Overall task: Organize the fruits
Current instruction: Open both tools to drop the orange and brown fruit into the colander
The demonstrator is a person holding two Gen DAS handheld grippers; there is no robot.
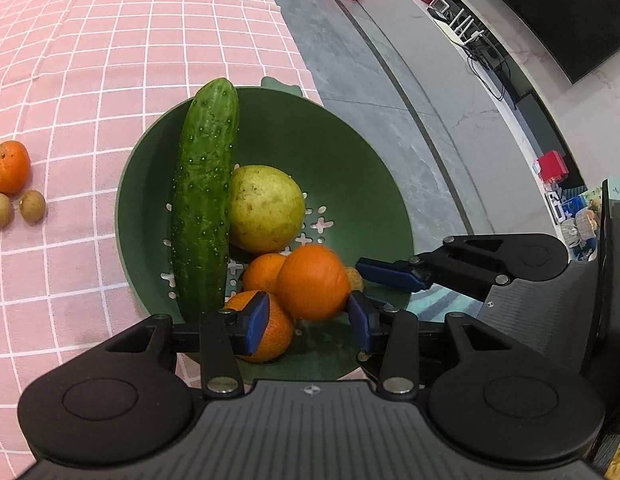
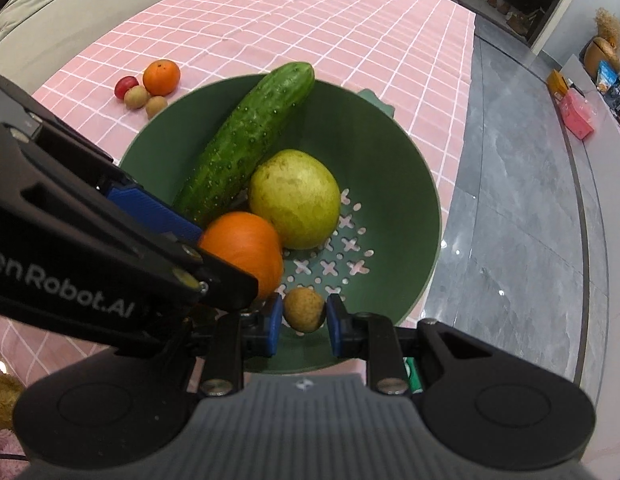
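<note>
Two hand-held grippers we see over the colander (image 1: 349,140): left (image 1: 308,322) seemingly releasing an orange (image 1: 313,282), right (image 2: 302,320) open around a longan (image 2: 304,309).

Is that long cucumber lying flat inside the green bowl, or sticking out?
Sticking out. The cucumber leans tilted against the green colander bowl, its lower end among the fruit and its upper tip past the rim.

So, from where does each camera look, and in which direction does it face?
Left wrist: sits on the left gripper, looking down into the green colander; its blue pads flank an orange; the right gripper shows too.
Right wrist: sits on the right gripper, facing the same colander; its pads flank a small brown fruit.
Both share the cucumber and pear.
</note>
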